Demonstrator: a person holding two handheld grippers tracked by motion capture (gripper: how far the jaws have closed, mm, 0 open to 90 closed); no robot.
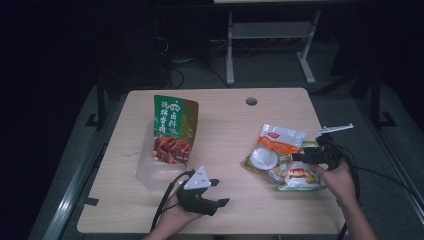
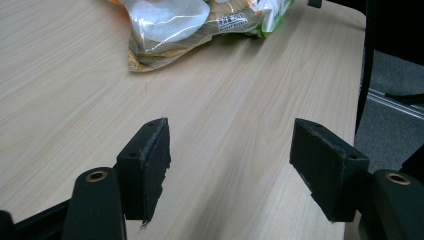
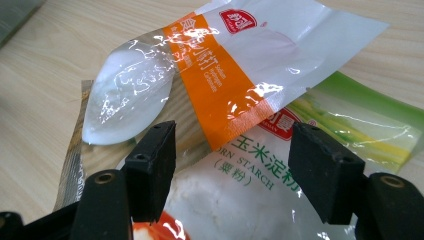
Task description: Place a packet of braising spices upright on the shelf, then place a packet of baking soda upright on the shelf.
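From the high view, a pale wooden bench point(image 1: 220, 145) stands in a dim room. The landmark is the pile of snack packets point(image 1: 280, 157) lying toward the bench's right side. The right tongs point(image 1: 306, 156), held in a person's hand point(image 1: 337, 177), hover at the pile's right edge, over a green-and-white corn starch bag point(image 1: 300, 179). An orange-and-white packet point(image 1: 277, 142) lies on top of the pile. Well to the left of the pile, a green pouch point(image 1: 172, 129) printed with a red meat picture leans in a clear plastic tub point(image 1: 147, 172). The left tongs point(image 1: 220, 192) sit left of the pile and nearer the person, apart from it, with a grey three-cornered plate point(image 1: 198, 178) on top.

In the left gripper view, the left tongs point(image 2: 230, 172) stand wide open over bare wood, holding nothing. The pile point(image 2: 200, 22) lies ahead of them, well apart.

In the right gripper view, the right tongs point(image 3: 232, 165) are wide open and hold nothing. They hang just above the pile. The orange-and-white packet point(image 3: 220, 75) lies across the corn starch bag point(image 3: 235, 200), and the packet's lower corner reaches into the gap between the jaws. Whether the pads touch the plastic, I cannot tell.
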